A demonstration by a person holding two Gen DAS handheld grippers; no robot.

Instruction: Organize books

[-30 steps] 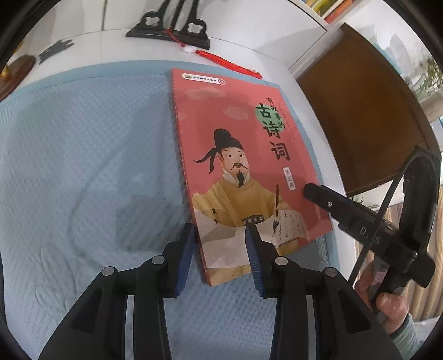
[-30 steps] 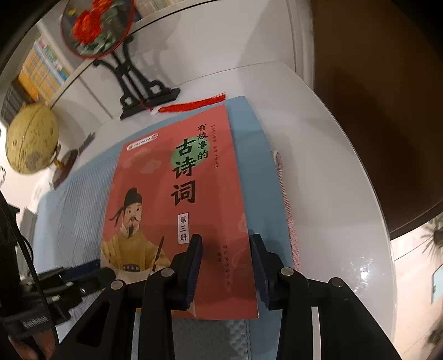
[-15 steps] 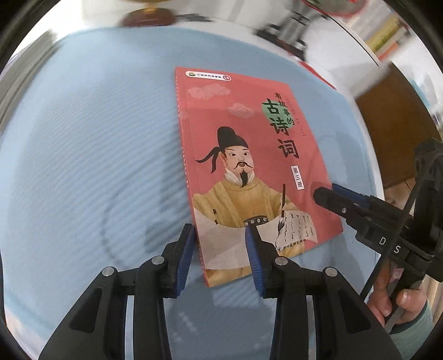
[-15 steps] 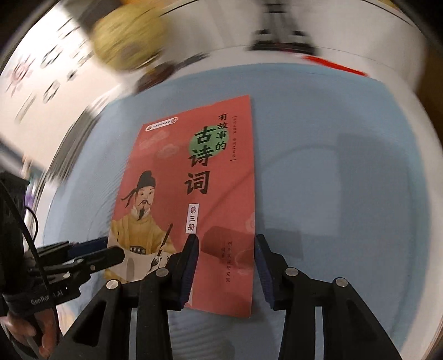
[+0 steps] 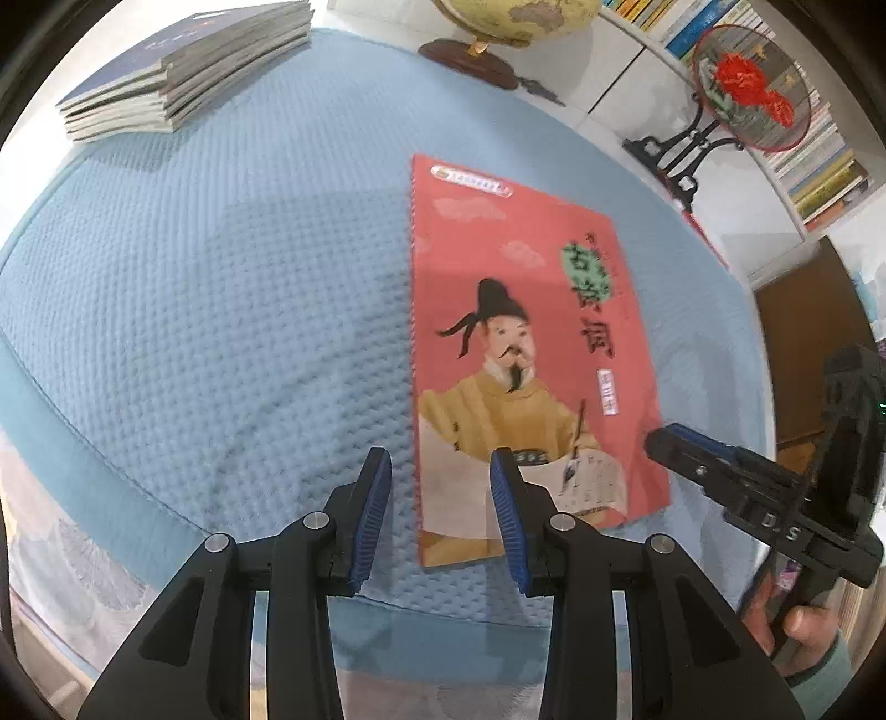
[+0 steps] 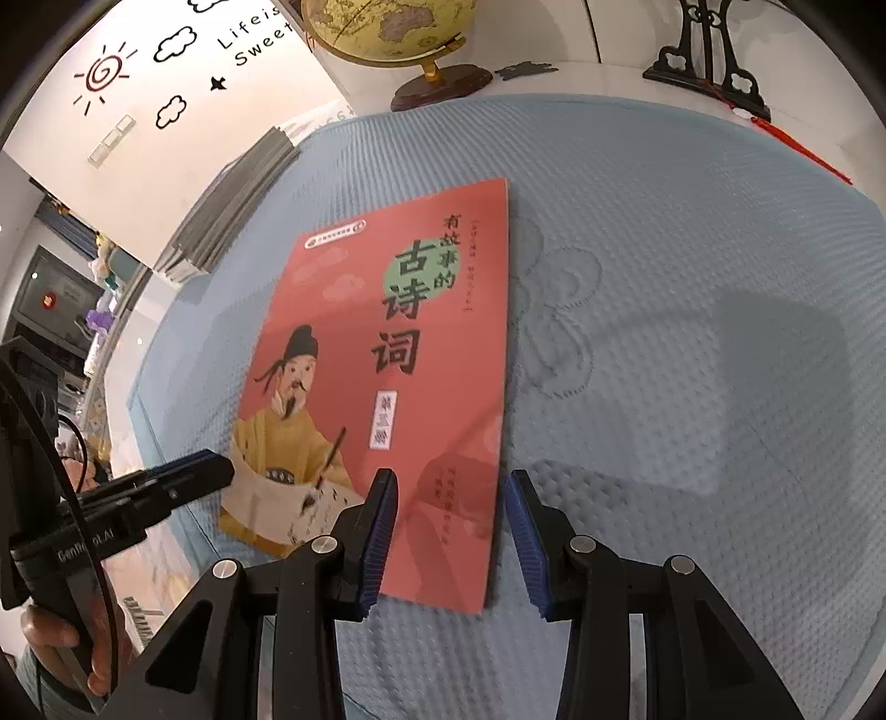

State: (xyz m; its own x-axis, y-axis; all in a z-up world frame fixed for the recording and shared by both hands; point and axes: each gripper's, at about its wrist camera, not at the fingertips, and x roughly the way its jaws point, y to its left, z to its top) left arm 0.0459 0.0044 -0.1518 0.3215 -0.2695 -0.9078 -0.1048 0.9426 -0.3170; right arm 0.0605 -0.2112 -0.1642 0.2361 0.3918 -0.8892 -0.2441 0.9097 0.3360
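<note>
No containers in sight. We see one red book (image 5: 531, 354) lying flat, face up, on the blue quilted mat (image 5: 221, 310) covering the bench. In the left wrist view its long axis runs from 12 to 6 o'clock, spine along the 9 o'clock side, title top toward 12.

One stack of books (image 5: 177, 66) sits at 10 o'clock on the mat's far corner, well apart; count unclear.

Our left claw (image 5: 440, 515) stands partly open over the book's near spine corner; grip unclear. Our right claw (image 6: 449, 531), partly open, straddles the near opposite corner (image 6: 454, 554); whether the pads press it we cannot tell.

One globe (image 5: 515, 22) at 12 o'clock, one round fan on a stand (image 5: 747, 88) at 2.
</note>
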